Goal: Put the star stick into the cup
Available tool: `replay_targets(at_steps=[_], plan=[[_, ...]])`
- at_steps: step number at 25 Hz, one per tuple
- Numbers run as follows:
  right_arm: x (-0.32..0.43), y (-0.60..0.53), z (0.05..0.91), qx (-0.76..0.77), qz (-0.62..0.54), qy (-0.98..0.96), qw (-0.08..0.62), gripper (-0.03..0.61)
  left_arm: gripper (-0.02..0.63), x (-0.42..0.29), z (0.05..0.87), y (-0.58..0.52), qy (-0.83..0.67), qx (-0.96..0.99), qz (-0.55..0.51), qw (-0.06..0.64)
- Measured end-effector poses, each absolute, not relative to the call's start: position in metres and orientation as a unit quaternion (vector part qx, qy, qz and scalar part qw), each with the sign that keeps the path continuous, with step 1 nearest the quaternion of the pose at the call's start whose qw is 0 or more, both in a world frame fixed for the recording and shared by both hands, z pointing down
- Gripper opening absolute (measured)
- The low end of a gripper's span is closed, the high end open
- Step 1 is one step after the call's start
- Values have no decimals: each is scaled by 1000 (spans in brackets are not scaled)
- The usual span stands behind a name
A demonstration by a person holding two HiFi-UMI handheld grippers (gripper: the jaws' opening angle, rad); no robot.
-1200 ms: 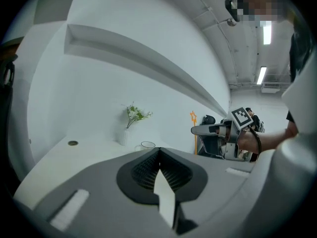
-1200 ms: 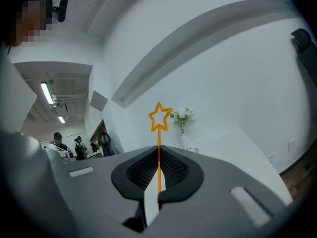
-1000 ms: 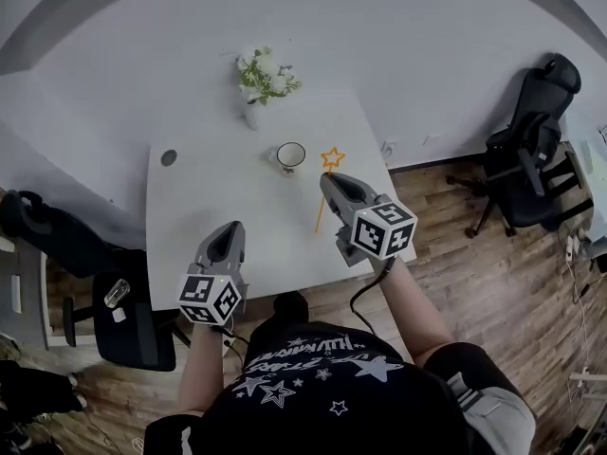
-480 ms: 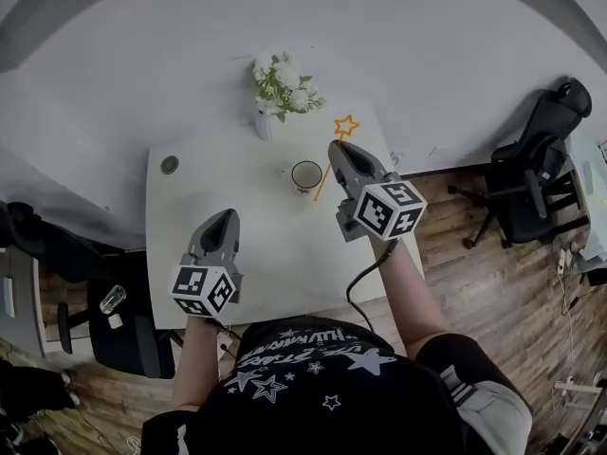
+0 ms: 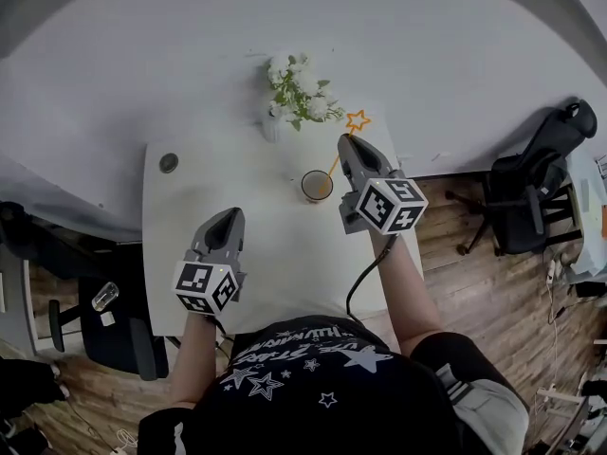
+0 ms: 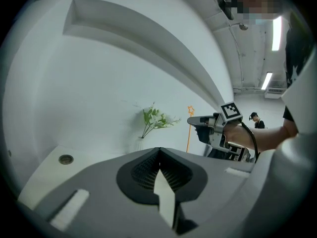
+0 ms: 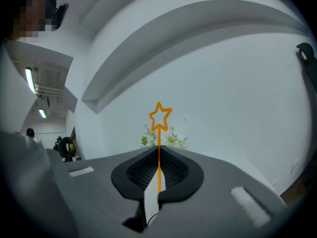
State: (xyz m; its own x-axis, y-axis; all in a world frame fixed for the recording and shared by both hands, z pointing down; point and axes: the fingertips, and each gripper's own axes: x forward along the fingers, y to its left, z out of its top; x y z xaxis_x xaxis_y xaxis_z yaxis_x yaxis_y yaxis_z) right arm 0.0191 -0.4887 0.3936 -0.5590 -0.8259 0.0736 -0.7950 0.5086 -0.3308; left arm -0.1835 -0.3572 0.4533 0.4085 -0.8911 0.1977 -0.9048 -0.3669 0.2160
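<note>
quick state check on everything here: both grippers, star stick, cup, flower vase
left gripper, shut, empty
right gripper, shut on the star stick
star stick, clamped by its shaft, star end up, lower end by the cup rim; inside or not, unclear
cup, upright on the table, top open
flower vase, upright on the table

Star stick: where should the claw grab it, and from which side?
Grab the star stick by its thin straight stem, below the star, pinching from the side as the right claw does now. The star is a wide hollow outline, probably harder to pinch, and a side grip leaves the bottom end free for the cup.
</note>
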Motion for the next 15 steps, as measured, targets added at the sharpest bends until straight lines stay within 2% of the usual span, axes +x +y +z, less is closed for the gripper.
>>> replay_targets(at_steps=[15], plan=[[4, -504, 463, -468, -214, 857, -7, 26, 5, -184, 469, -384, -534, 830, 31, 160]])
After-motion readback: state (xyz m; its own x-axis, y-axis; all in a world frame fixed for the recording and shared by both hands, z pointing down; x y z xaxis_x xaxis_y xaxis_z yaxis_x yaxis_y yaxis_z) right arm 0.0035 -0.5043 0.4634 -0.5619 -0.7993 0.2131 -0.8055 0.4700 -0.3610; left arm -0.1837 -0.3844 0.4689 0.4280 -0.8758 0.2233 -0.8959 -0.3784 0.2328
